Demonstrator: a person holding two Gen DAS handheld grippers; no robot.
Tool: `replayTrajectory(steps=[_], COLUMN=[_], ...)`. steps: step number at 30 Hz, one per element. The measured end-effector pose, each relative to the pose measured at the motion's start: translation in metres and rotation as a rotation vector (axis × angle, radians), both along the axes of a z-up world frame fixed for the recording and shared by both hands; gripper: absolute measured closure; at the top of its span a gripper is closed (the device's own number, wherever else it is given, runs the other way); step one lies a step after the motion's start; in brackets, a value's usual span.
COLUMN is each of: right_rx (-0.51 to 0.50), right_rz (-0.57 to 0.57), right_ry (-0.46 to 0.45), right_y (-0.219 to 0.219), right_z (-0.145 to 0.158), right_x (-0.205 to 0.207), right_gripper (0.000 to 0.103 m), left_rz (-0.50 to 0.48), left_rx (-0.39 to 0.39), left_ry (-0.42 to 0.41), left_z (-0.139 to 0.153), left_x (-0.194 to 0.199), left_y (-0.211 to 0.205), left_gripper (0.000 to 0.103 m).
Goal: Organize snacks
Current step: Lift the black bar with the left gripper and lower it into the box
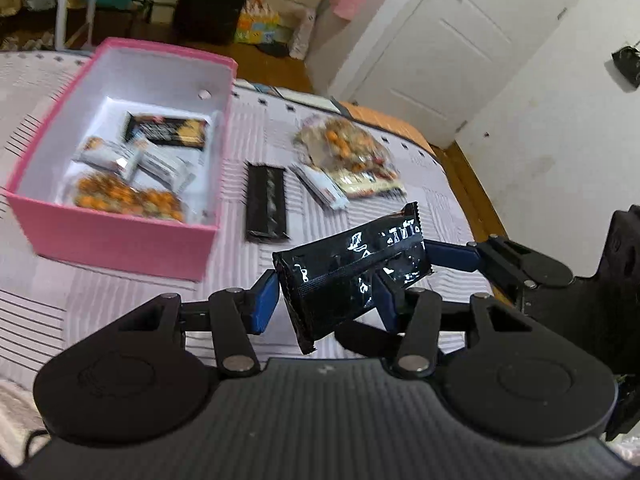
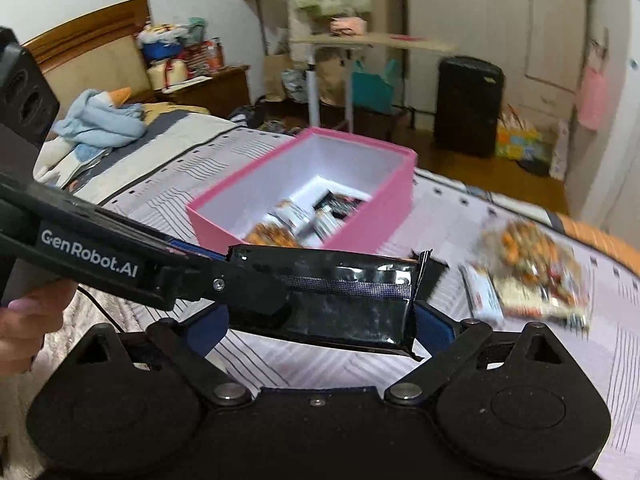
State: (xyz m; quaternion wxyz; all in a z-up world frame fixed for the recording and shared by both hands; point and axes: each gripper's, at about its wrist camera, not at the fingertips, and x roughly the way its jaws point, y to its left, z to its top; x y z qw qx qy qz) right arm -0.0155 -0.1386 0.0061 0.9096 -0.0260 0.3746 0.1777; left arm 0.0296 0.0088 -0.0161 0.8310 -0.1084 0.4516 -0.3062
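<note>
Left gripper (image 1: pixel 326 300) jaws clamp black snack packet (image 1: pixel 352 264) | right gripper (image 2: pixel 316 330) jaws wide around it

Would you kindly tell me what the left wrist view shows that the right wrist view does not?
Only the left wrist view shows a second black bar lying on the bed beside the box, and a white door. Only the right wrist view shows a blue plush toy and a wooden headboard. Both show the pink box, the mixed-snack bag and the black packet clamped in the left gripper.
</note>
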Motion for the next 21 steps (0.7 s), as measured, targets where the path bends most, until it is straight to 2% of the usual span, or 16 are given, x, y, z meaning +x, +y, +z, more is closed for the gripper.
replayTrajectory(steps=[3, 6, 8, 11, 14, 21], right_rx=[-0.005, 0.030, 0.064, 0.075, 0.076, 0.085], right_rz=[0.032, 0.060, 0.069, 0.092, 0.089, 0.048], right_ry=[-0.007, 0.015, 0.036, 0.069, 0.106, 0.207], right_y=[0.011, 0.017, 0.019, 0.028, 0.039, 0.061], right_z=[0.008, 0.013, 0.011, 0.002, -0.014, -0.052], right_x=[0.019, 0.046, 0.068, 0.096, 0.123, 0.164], right_gripper=[0.018, 0.033, 0.049, 0.061, 0.066, 0.066], left_rz=[0.028, 0.069, 0.103, 0.158, 0.199, 0.265], left_rx=[0.013, 0.035, 0.046, 0.078, 0.093, 0.153], left_ry=[-0.022, -0.046, -0.063, -0.080, -0.070, -0.046], left_z=[0.011, 0.023, 0.028, 0.030, 0.023, -0.009], left_x=[0.007, 0.020, 0.032, 0.053, 0.080, 0.138], left_y=[0.013, 0.029, 0.041, 0.057, 0.069, 0.078], left_gripper=[0.054, 0.054, 0.054, 0.054, 0.054, 0.054])
